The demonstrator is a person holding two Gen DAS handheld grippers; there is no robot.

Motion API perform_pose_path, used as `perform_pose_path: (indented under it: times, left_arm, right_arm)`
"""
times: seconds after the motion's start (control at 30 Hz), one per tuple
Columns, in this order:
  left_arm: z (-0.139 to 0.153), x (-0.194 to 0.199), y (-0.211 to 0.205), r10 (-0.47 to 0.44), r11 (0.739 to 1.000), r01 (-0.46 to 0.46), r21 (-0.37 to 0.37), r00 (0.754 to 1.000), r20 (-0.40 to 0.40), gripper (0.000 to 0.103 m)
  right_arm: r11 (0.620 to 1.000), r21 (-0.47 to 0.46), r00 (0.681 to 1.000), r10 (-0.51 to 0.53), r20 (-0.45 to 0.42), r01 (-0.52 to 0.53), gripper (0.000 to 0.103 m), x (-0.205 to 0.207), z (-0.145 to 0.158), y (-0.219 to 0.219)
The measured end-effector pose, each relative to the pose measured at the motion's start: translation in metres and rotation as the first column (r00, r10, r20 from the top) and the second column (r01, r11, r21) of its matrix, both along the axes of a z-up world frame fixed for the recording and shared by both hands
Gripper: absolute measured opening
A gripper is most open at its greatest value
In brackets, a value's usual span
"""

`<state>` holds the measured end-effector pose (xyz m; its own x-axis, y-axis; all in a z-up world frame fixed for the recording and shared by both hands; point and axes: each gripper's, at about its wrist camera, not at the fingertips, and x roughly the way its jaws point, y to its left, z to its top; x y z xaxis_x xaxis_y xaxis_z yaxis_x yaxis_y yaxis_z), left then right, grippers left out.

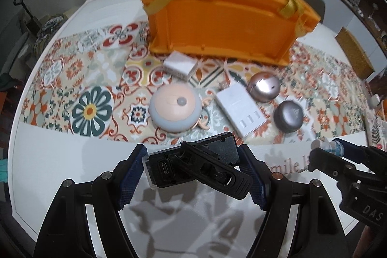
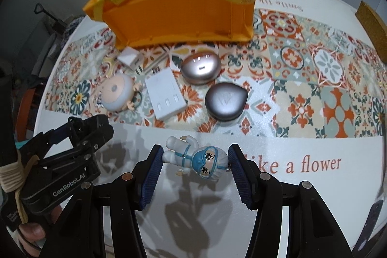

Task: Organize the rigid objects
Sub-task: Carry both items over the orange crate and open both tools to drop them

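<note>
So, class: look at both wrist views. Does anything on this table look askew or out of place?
Yes. The orange crate leans tilted, its open top facing away from the items it should receive. The left gripper holds a black device skewed between its fingers.

I count one orange crate (image 1: pixel 217 23) at the back of the worktop (image 1: pixel 60 173). Two white boxes: a small one (image 1: pixel 180 65) and a longer one (image 1: pixel 241 110). Two rounded metallic cases, one rosy (image 1: pixel 263 86), one grey (image 1: pixel 289 115). One round peach-topped gadget (image 1: pixel 175 108). One black device (image 1: pixel 193 166), one toy figure (image 2: pixel 196 157).
</note>
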<state>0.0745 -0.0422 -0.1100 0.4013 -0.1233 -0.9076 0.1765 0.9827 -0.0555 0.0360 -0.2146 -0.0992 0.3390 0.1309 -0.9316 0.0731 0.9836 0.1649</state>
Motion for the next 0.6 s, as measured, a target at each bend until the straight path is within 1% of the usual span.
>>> perform_pose_path:
  times: [0.2, 0.4, 0.5, 0.6]
  left_arm:
    - [0.024, 0.003, 0.001, -0.016, 1.000, 0.018, -0.025, 0.998, 0.055, 0.076]
    - [0.046, 0.009, 0.002, -0.032, 0.999, 0.036, -0.033, 0.993, 0.114, 0.076]
    - [0.057, 0.013, 0.002, -0.039, 0.998, 0.047, -0.047, 0.987, 0.156, 0.076]
    - [0.066, 0.017, 0.003, -0.042, 0.998, 0.049, -0.034, 0.980, 0.194, 0.076]
  right_arm:
    - [1.000, 0.012, 0.999, -0.007, 0.054, 0.007, 0.056, 0.001, 0.020, 0.002]
    - [1.000, 0.010, 0.993, -0.020, 0.116, 0.019, 0.056, 0.007, 0.041, 0.000]
    - [1.000, 0.009, 0.990, -0.023, 0.140, 0.022, 0.056, 0.011, 0.049, 0.001]
    - [1.000, 0.007, 0.986, -0.024, 0.162, 0.023, 0.056, 0.017, 0.056, 0.001]
